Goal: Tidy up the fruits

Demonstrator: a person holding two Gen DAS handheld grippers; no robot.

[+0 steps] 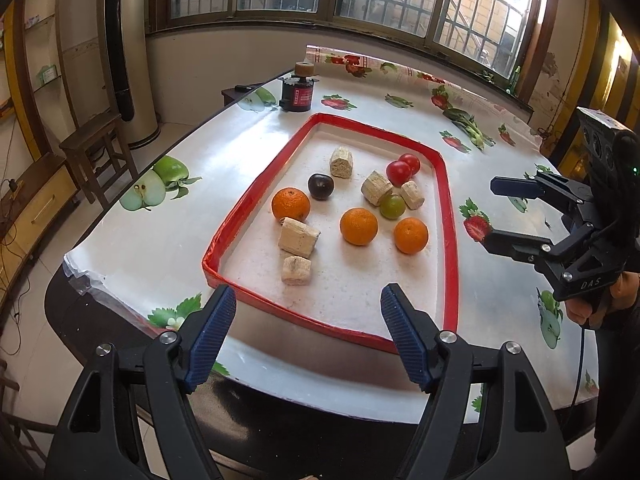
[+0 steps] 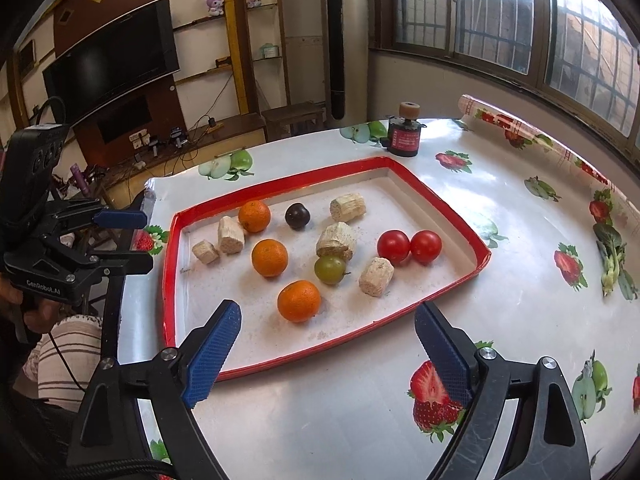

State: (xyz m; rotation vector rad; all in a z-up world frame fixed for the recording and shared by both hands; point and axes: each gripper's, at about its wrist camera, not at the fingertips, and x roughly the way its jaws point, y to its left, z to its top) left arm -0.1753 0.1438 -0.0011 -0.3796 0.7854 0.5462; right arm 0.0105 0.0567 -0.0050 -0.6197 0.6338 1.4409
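Note:
A red-rimmed white tray point(image 1: 448, 216) point(image 2: 168, 264) lies on the table. In it are three oranges point(image 1: 359, 226) point(image 2: 299, 301), two red tomatoes point(image 1: 398, 173) point(image 2: 393, 246), a green fruit point(image 1: 392, 206) point(image 2: 330, 269), a dark plum point(image 1: 321, 187) point(image 2: 297, 216) and several beige cork-like blocks point(image 1: 299, 237) point(image 2: 376, 276). My left gripper point(image 1: 308, 308) is open and empty at the tray's near edge; it also shows at left in the right wrist view point(image 2: 132, 236). My right gripper point(image 2: 328, 332) is open and empty, at the tray's side, seen in the left wrist view point(image 1: 494, 216).
The table point(image 1: 160, 240) has a white fruit-print cloth. A black and red cylinder device point(image 1: 297, 92) point(image 2: 404, 136) stands beyond the tray. A wooden stool point(image 1: 96, 148) and a TV unit point(image 2: 112, 68) stand off the table. Windows line the far wall.

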